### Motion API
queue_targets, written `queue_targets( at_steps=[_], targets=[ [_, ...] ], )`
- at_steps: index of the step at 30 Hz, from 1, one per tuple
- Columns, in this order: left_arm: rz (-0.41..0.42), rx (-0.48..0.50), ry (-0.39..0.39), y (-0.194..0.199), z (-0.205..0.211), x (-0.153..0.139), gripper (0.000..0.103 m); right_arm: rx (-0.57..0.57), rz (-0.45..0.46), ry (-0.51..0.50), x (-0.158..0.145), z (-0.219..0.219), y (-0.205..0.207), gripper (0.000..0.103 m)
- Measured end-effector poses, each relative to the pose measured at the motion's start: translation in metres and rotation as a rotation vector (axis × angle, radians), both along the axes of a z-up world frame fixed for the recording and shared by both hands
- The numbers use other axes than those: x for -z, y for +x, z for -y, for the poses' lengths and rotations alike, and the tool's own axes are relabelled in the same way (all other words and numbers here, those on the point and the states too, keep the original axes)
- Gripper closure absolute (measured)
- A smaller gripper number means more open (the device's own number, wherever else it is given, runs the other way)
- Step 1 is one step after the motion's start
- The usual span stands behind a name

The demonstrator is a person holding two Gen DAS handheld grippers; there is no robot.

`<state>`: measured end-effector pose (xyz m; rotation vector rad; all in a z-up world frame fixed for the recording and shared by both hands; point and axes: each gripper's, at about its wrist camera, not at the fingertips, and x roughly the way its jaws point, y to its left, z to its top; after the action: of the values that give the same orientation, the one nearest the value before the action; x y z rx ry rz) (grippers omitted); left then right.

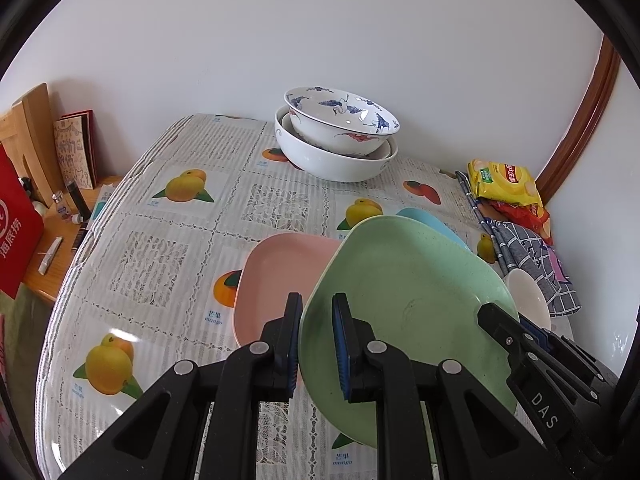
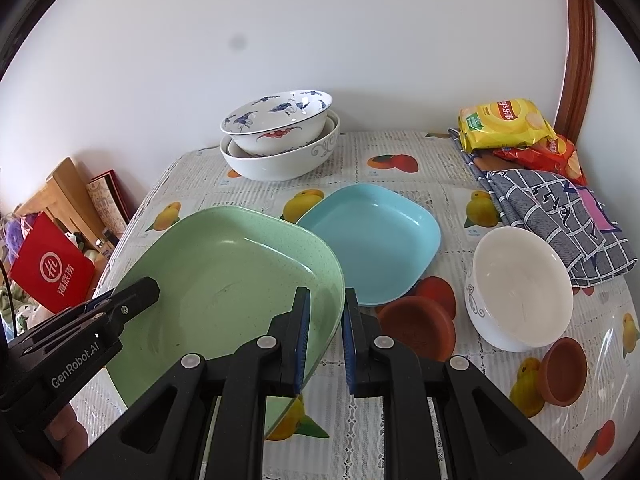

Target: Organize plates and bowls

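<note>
Both claws, left claw (image 1: 316,344) and right claw (image 2: 326,340), pinch the light, stiff green plate (image 2: 224,280) by its side rims.

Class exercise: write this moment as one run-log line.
left gripper: shut on green plate rim | right gripper: shut on opposite rim | plate: tilted above the table | blue plate: flat behind | bowls: stacked at back

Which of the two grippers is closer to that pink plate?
Left. The left gripper grips the green plate's rim beside the pink plate; the right gripper holds the opposite rim, farther away.
</note>
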<state>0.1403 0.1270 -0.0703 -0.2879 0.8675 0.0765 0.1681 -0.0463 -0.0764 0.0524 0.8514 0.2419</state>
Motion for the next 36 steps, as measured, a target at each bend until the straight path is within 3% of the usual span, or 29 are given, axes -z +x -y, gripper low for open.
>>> queue_targets(
  at_steps=[36],
  targets=[
    [-0.126, -0.098, -0.039, 0.014, -0.035, 0.059, 0.088, -0.099, -0.113, -0.008, 0.056, -0.040, 0.039, 0.088]
  ],
)
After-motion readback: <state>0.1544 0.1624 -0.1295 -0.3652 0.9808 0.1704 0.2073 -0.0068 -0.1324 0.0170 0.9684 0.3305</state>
